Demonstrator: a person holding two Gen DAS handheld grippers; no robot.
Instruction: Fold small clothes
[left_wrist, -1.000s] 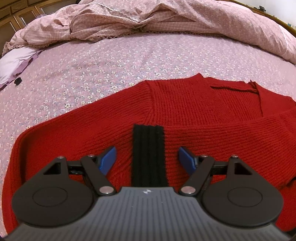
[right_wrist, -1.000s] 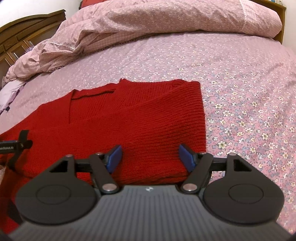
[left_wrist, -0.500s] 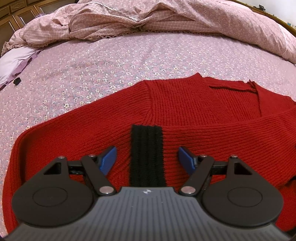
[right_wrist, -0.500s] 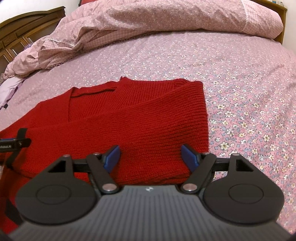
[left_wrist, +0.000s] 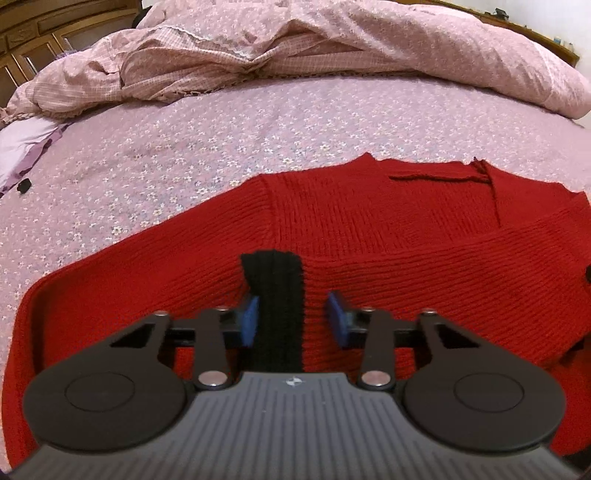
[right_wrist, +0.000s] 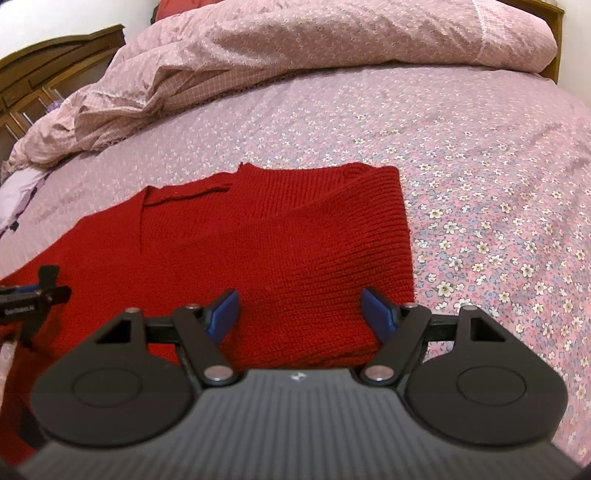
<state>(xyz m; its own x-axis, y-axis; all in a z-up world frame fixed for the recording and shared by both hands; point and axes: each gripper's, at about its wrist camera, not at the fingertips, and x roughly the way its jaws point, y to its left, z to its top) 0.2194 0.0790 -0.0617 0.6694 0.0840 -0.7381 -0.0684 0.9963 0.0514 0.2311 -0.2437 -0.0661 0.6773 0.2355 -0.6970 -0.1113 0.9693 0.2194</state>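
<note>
A red knit sweater (left_wrist: 369, 229) lies on the bed, one sleeve folded across its body; it also shows in the right wrist view (right_wrist: 280, 236). That sleeve ends in a black ribbed cuff (left_wrist: 275, 295). My left gripper (left_wrist: 293, 317) is low over the sweater with its jaws partly closed around the cuff; the left pad touches it, the right pad stands apart. My right gripper (right_wrist: 299, 306) is open and empty above the sweater's folded right side. The left gripper's tip (right_wrist: 33, 295) shows at the left edge of the right wrist view.
The bed has a pink floral sheet (left_wrist: 184, 155). A bunched pink duvet (left_wrist: 295, 48) lies along the far side. A pale purple cloth (left_wrist: 22, 144) and a small black object (left_wrist: 24, 185) lie at the far left. A wooden headboard (right_wrist: 55, 48) stands behind.
My left gripper's jaws have narrowed around the black cuff, and the cuff edge has bunched by the left pad. My right gripper has lifted slightly and stays open.
</note>
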